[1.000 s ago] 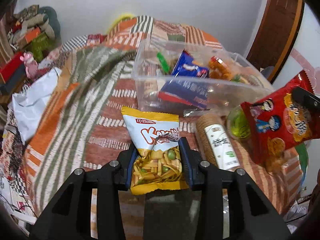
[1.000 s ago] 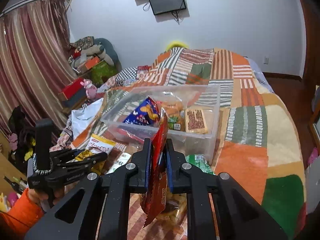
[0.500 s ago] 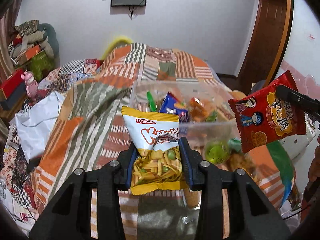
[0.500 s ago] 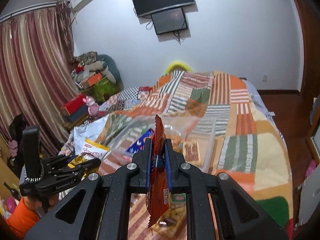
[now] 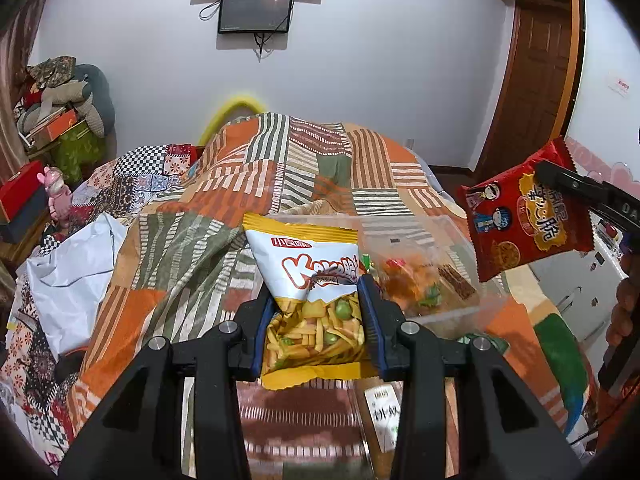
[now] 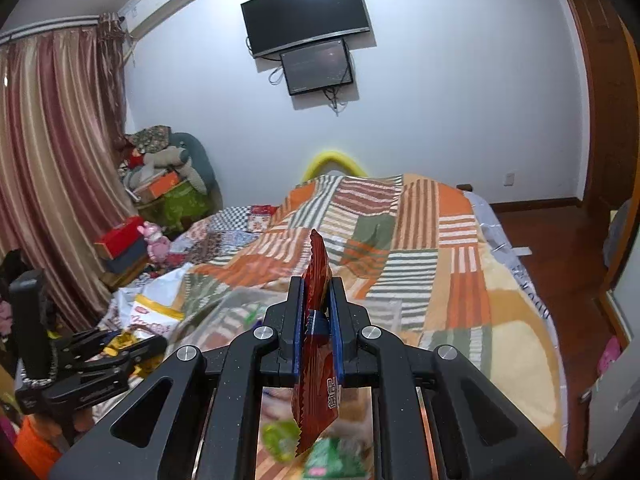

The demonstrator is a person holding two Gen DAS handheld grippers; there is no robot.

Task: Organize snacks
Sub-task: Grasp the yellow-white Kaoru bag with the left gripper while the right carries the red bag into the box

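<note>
My left gripper (image 5: 318, 304) is shut on the lower half of a yellow and white snack bag (image 5: 304, 256), held upright in the air over the bed. Just beyond it stands a clear plastic bin (image 5: 440, 228) with several snacks (image 5: 416, 280) inside. At the right, my right gripper (image 5: 560, 178) is shut on the top corner of a red snack bag (image 5: 528, 220), which hangs above the bin's right end. In the right wrist view the red bag (image 6: 316, 264) is edge-on between the shut jaws of my right gripper (image 6: 316, 304). The left gripper (image 6: 120, 344) and its yellow bag (image 6: 154, 314) show at lower left.
A patchwork quilt (image 5: 280, 168) covers the bed. A white plastic bag (image 5: 76, 272) lies at the left edge. A brown roll with a white label (image 5: 384, 412) and green packets (image 6: 332, 460) lie on the quilt near me. A wooden door (image 5: 536, 80) stands at right.
Both grippers have risen with their bags still clamped. The bin and the loose snacks have dropped lower in both views, and more of the wall shows.
</note>
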